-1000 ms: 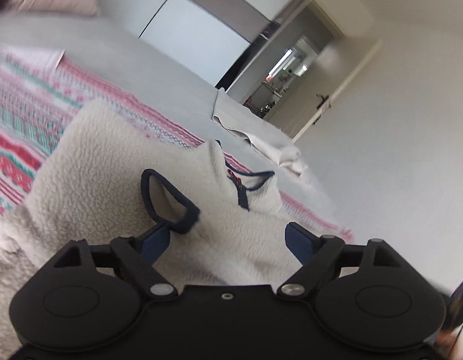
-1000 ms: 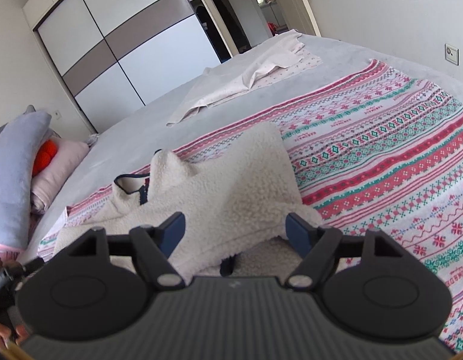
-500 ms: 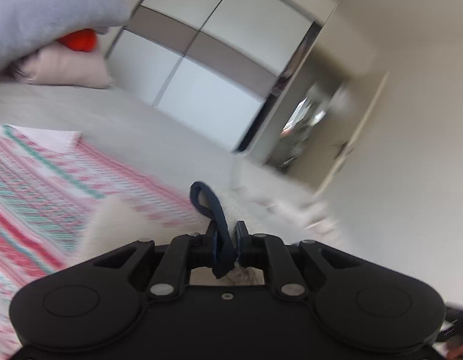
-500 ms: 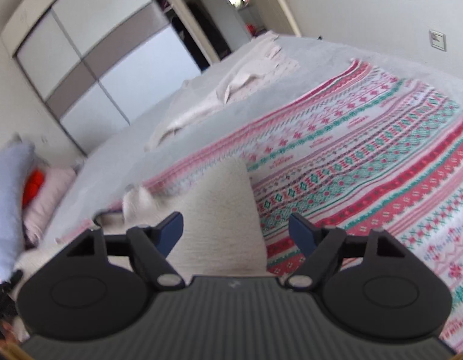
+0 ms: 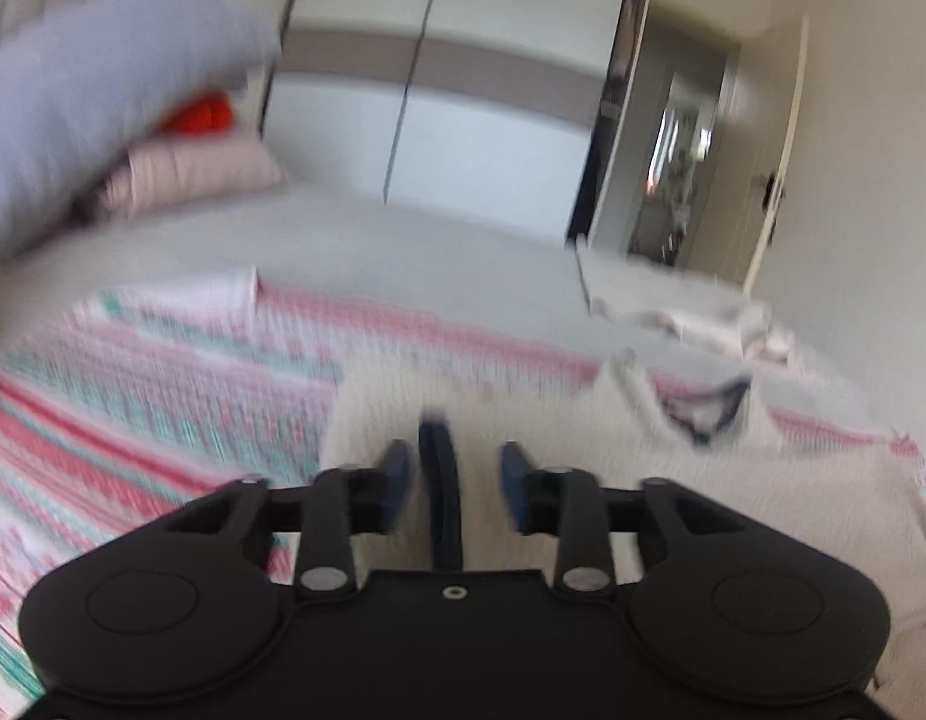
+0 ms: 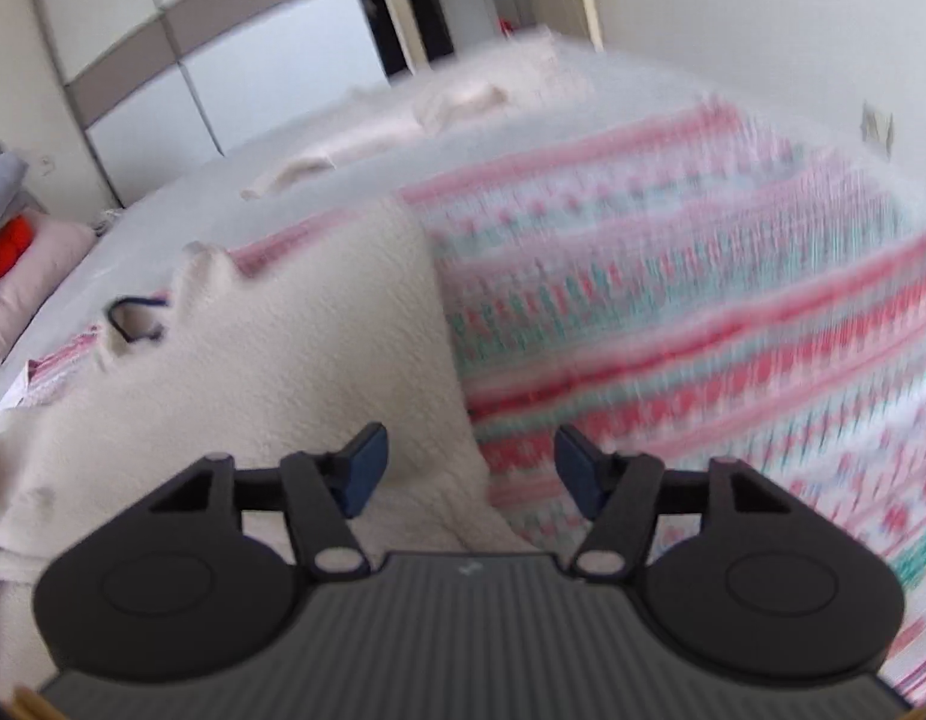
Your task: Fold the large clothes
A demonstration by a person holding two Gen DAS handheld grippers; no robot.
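A cream fleece jacket (image 5: 583,438) with navy trim lies on a pink, red and teal patterned blanket (image 5: 133,396). My left gripper (image 5: 456,471) is open; the navy-trimmed cuff (image 5: 442,480) hangs loose between its fingers, touching neither as far as the blur shows. In the right wrist view the jacket (image 6: 271,360) lies folded, its collar (image 6: 133,324) at the left. My right gripper (image 6: 470,468) is open and empty over the jacket's right edge.
A grey pillow (image 5: 91,114), a pink pillow (image 5: 187,174) and a red item (image 5: 199,114) lie at the head of the bed. A beige cloth (image 5: 679,306) lies on the grey sheet. A wardrobe (image 5: 463,90) and a doorway stand behind.
My left gripper shut on the navy cuff, lifted and swung it, and has now opened around it. My right gripper stayed open and moved right along the jacket's edge.
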